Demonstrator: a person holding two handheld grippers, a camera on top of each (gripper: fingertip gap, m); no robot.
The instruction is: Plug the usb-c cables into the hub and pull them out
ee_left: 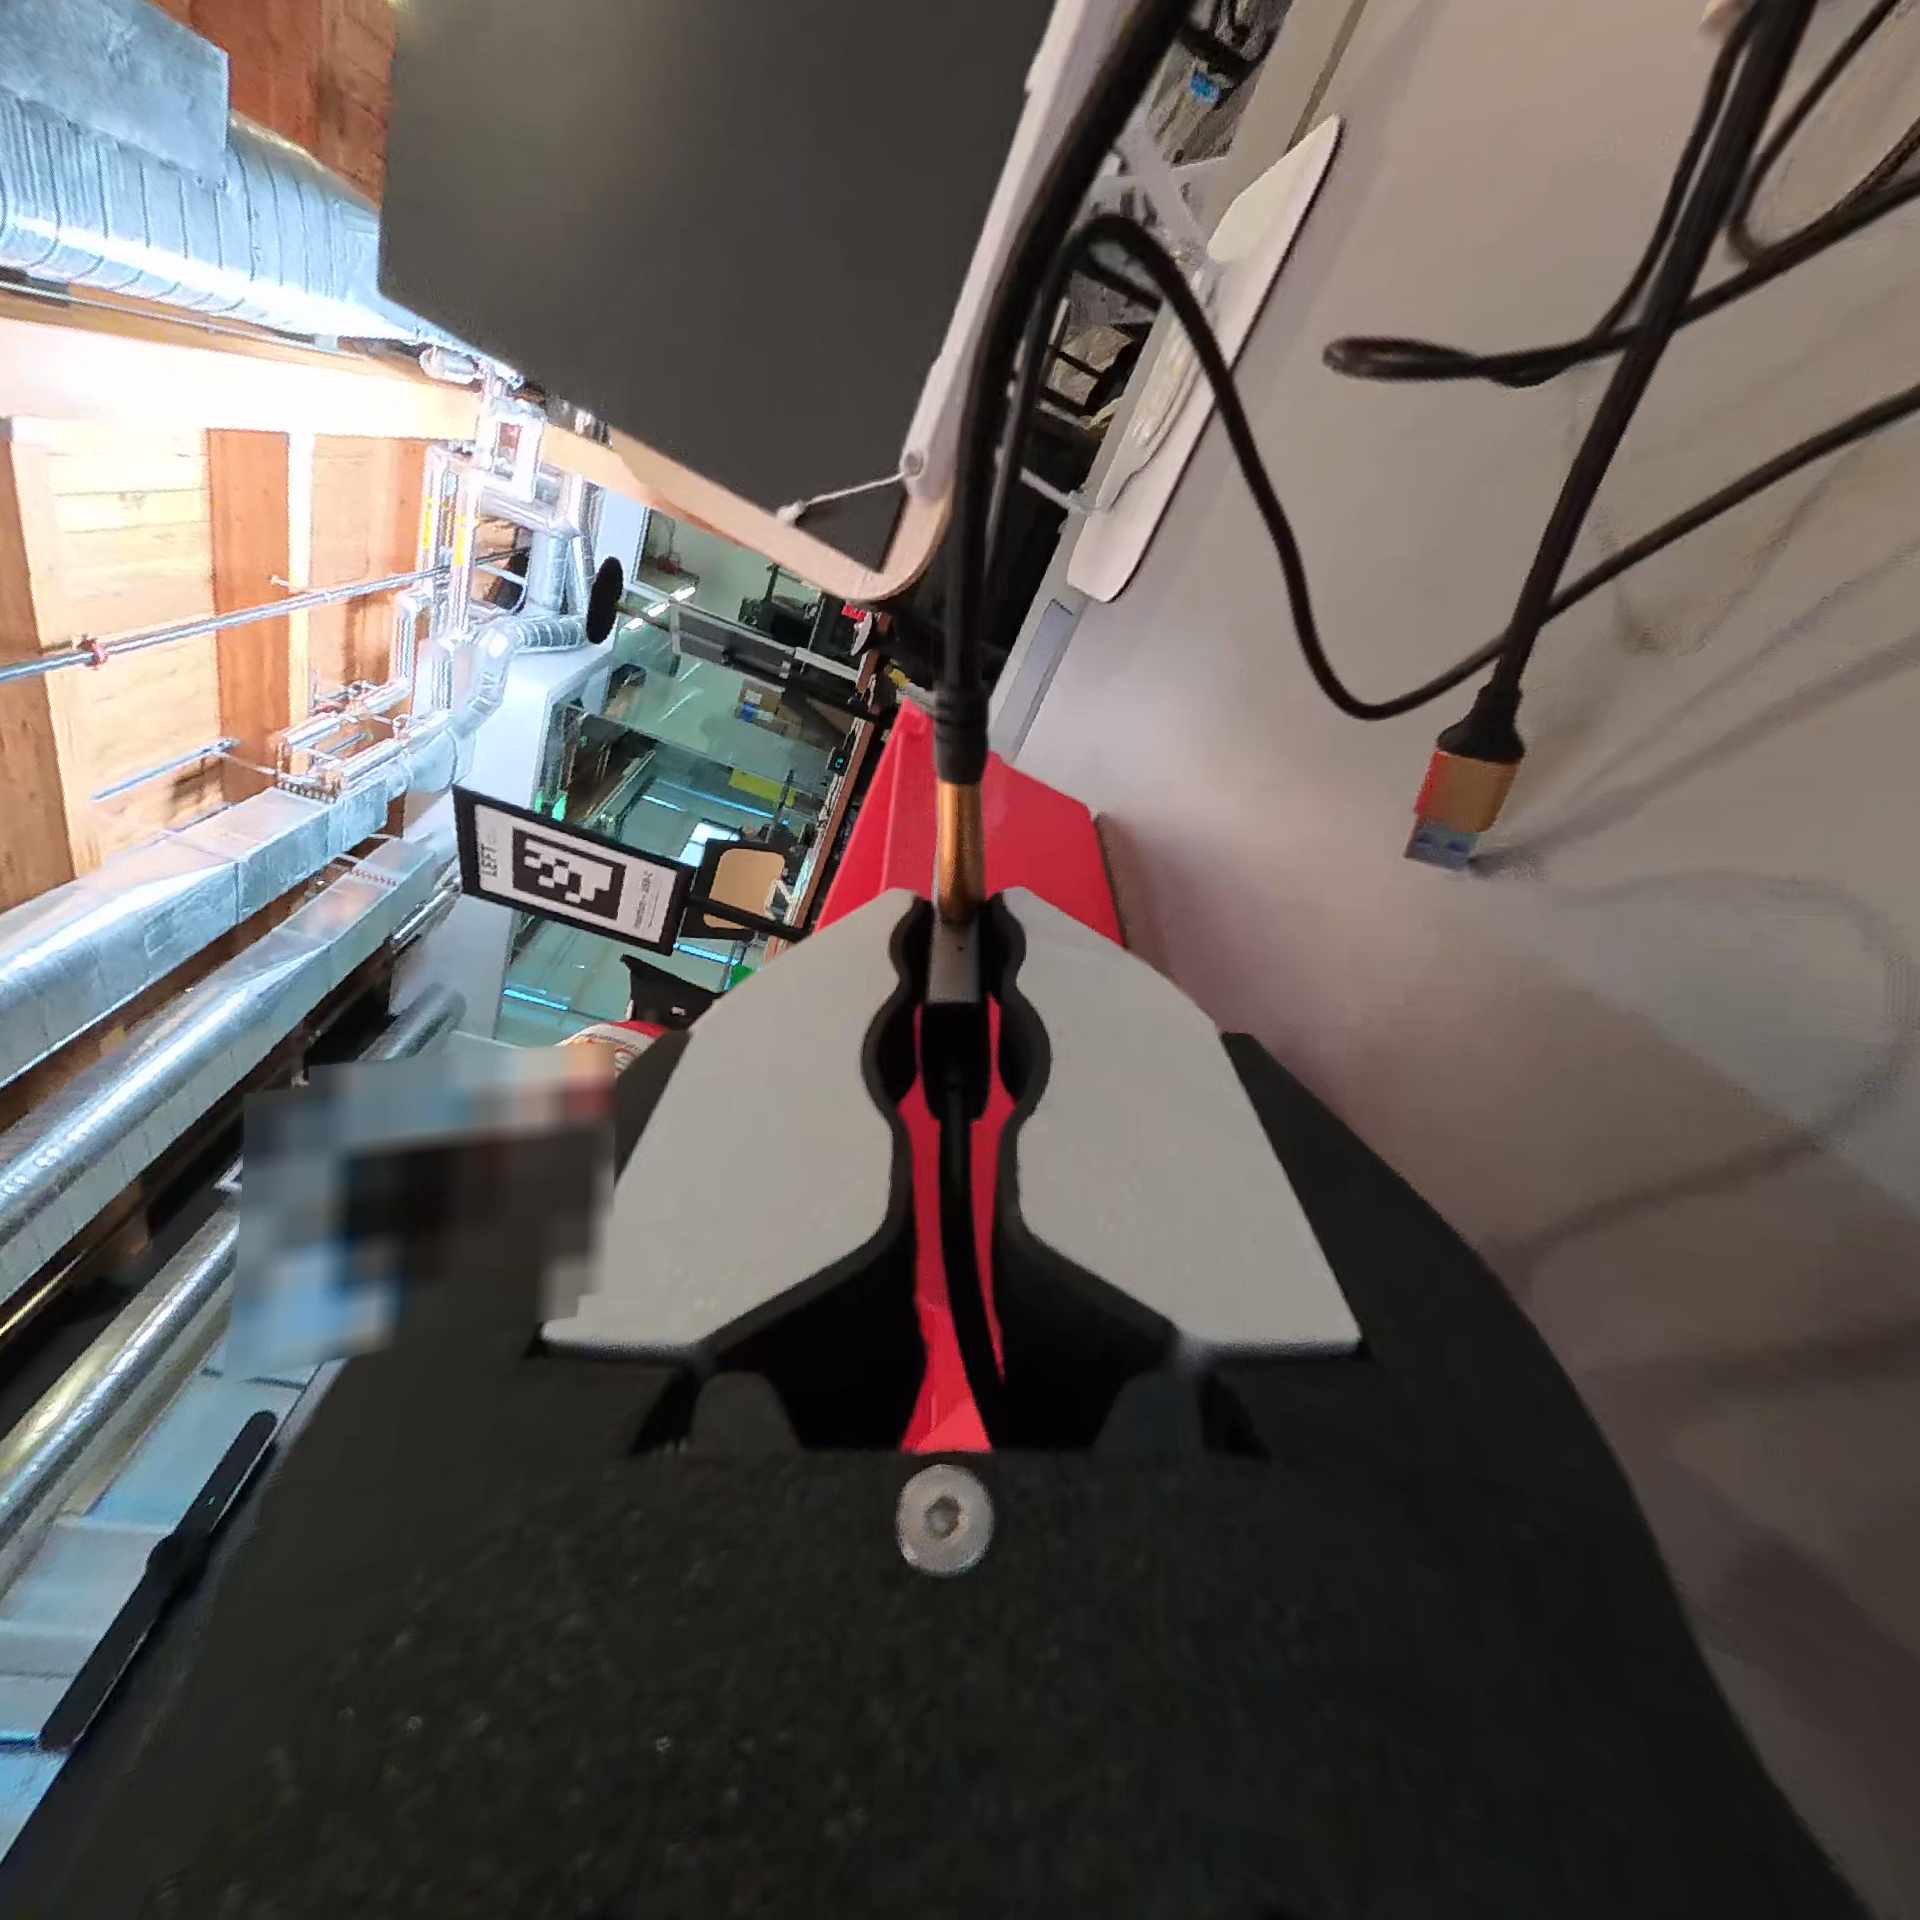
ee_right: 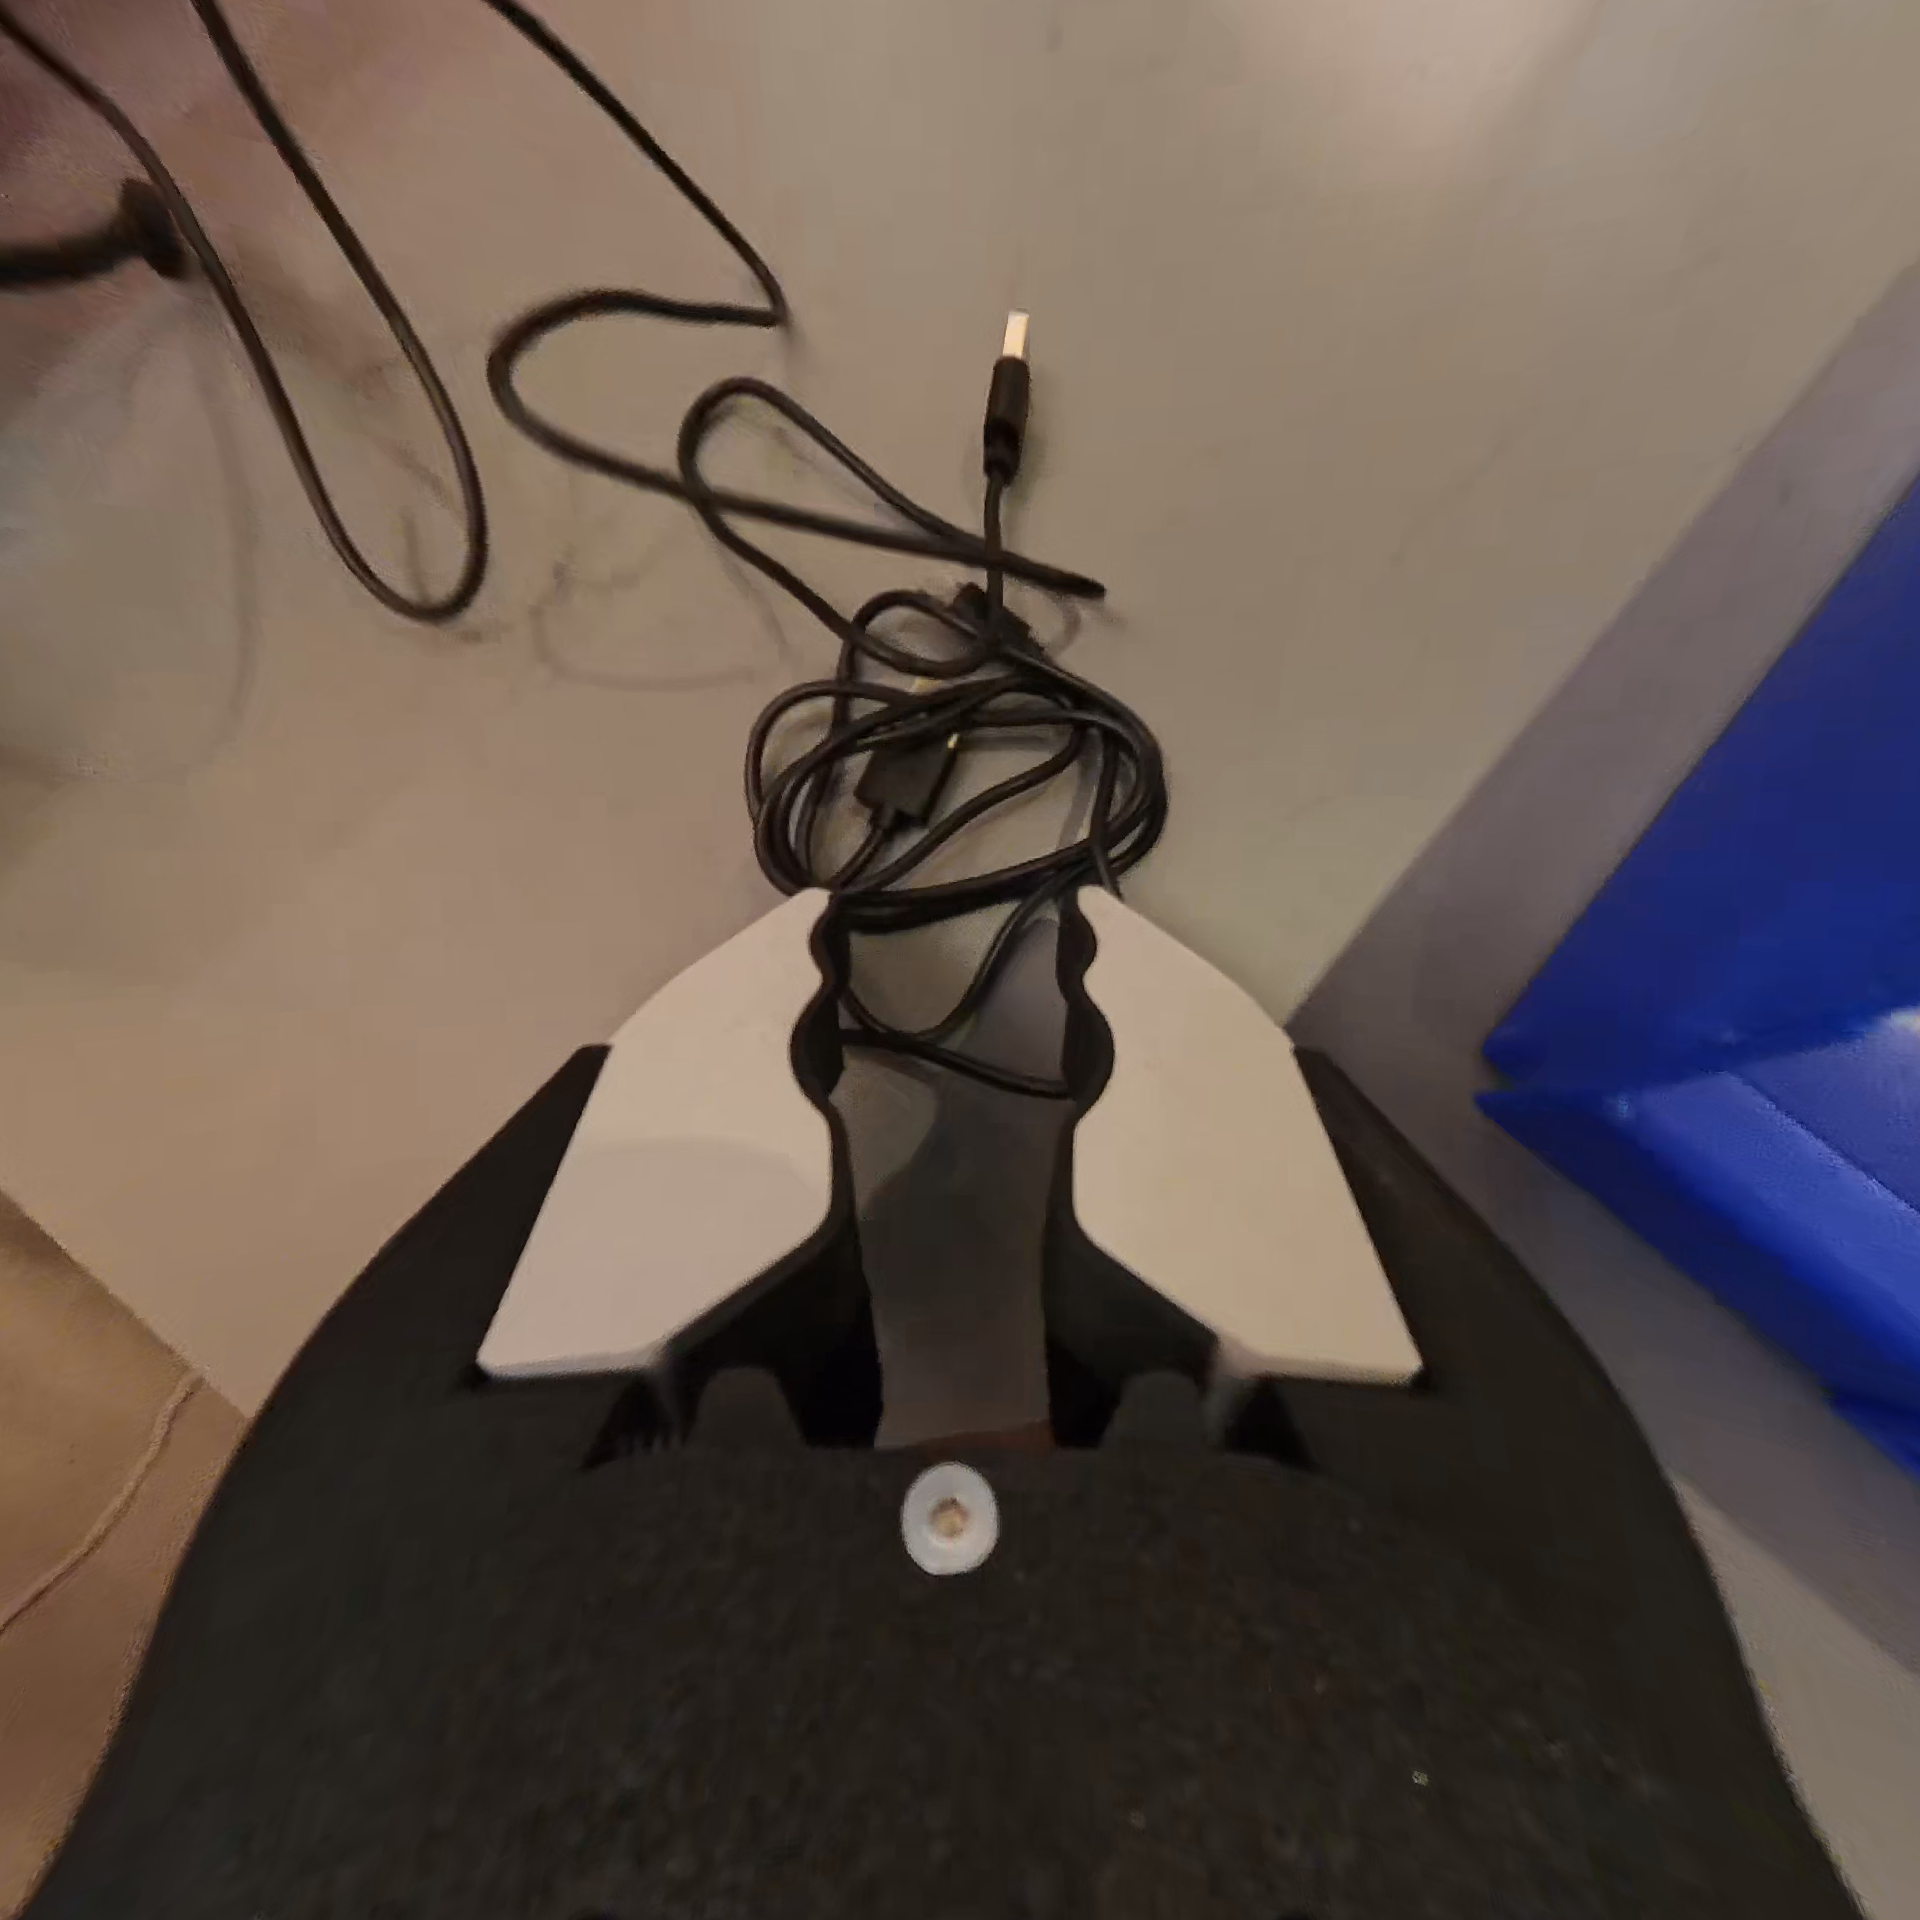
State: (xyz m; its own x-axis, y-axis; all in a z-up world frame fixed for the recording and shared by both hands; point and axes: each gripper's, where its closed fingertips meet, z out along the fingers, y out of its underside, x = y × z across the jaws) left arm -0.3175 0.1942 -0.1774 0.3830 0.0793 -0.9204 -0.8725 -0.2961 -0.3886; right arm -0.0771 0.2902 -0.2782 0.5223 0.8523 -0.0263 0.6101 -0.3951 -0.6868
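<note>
A: Left wrist view, biggest first?

B: A pale table (ee_left: 1558, 935) is seen tilted, with a dark panel (ee_left: 675, 260) above and ceiling ducts (ee_left: 156, 935) behind. A red bin (ee_left: 997, 842) is seen past the fingertips. None of these is shown in the right wrist view.

A: And the right?

B: The same pale table (ee_right: 1351, 416) is shown, and a blue bin (ee_right: 1714, 1039) at the right edge that is not seen from the left.

A: Cables?

B: In the right view a tangled black cable (ee_right: 956, 790) is laid on the table just ahead of the tips, its USB-A plug (ee_right: 1010, 384) pointed away. In the left view a braided cable (ee_left: 971, 416) is run down from the top, and a loose gold plug (ee_left: 1470, 779) is rested on the table well apart.

A: Tongs?

B: The left gripper (ee_left: 956, 920) is clamped on the gold connector (ee_left: 956, 852) of the braided cable, held off the table. The right gripper (ee_right: 951, 914) is spread, nothing pinched; loops of the tangle are seen between its fingers.

A: Hub?

B: Cannot be told in either view.
</note>
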